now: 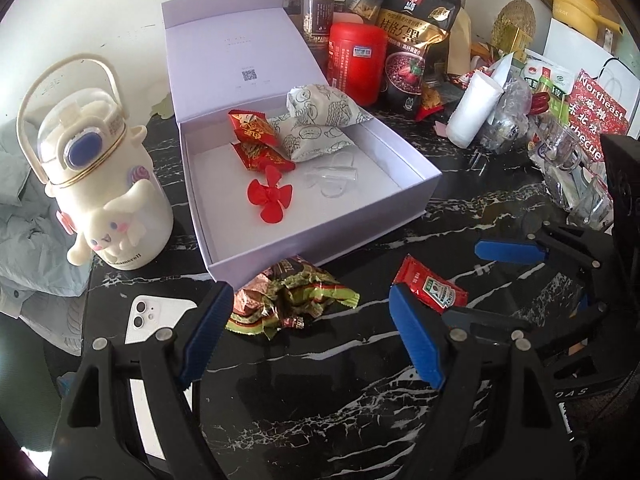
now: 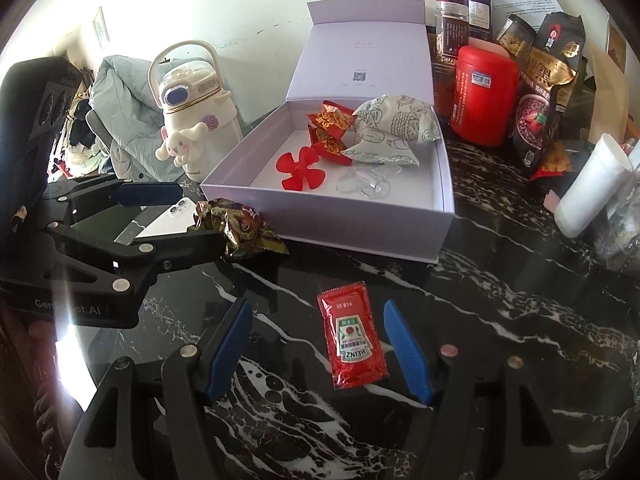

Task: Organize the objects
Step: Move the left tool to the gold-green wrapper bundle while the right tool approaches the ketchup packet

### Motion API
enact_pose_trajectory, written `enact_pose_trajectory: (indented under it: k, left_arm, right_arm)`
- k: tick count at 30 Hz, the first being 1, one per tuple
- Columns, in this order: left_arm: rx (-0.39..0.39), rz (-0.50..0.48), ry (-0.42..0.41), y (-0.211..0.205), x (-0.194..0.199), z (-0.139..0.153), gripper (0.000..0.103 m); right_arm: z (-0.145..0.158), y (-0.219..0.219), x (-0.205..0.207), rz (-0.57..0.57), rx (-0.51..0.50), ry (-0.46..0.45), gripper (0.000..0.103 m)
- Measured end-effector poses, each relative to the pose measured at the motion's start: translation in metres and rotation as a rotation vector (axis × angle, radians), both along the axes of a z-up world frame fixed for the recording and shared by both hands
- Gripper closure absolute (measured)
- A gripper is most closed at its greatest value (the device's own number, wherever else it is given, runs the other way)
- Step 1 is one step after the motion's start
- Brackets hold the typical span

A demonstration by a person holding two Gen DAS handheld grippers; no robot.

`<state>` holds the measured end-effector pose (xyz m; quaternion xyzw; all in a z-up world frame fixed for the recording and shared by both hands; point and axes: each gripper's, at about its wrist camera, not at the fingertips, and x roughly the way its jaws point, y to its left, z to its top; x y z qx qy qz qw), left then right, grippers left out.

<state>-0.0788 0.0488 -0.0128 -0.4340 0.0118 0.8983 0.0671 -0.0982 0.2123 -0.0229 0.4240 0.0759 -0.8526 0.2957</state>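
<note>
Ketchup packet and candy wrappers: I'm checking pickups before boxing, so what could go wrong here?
The ketchup packet lies flat on the glossy marble table, so the open right gripper may slide off it. The crumpled wrappers under the open left gripper sit close against the box, which might get nudged.

— What do you have at the left of your table?
— A cream cartoon bottle (image 1: 100, 168) with a carry handle stands there; a white phone (image 1: 154, 316) lies face down in front of it.
— And at the back?
— Your red canister (image 1: 357, 63) stands upright beside a black-and-gold snack bag (image 1: 416, 36), clear spice jars (image 1: 316, 12) behind them. A white tube (image 1: 474, 110) leans further right, against what may be crumpled plastic wrap.
</note>
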Motion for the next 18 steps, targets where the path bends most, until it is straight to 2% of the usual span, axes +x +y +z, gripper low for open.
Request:
enact_pose_trajectory:
  k: [8,18]
  left_arm:
    - [-0.004,0.007,-0.034,-0.001,-0.009,-0.017,0.024]
    - [-0.015,-0.021,-0.029,0.0,-0.015,-0.022,0.023]
  right_arm:
    - [-0.02,0.004,-0.003,-0.016,0.046,-0.03,0.033]
    - [-0.036,0.003,-0.012,-0.001,0.038,-0.077,0.033]
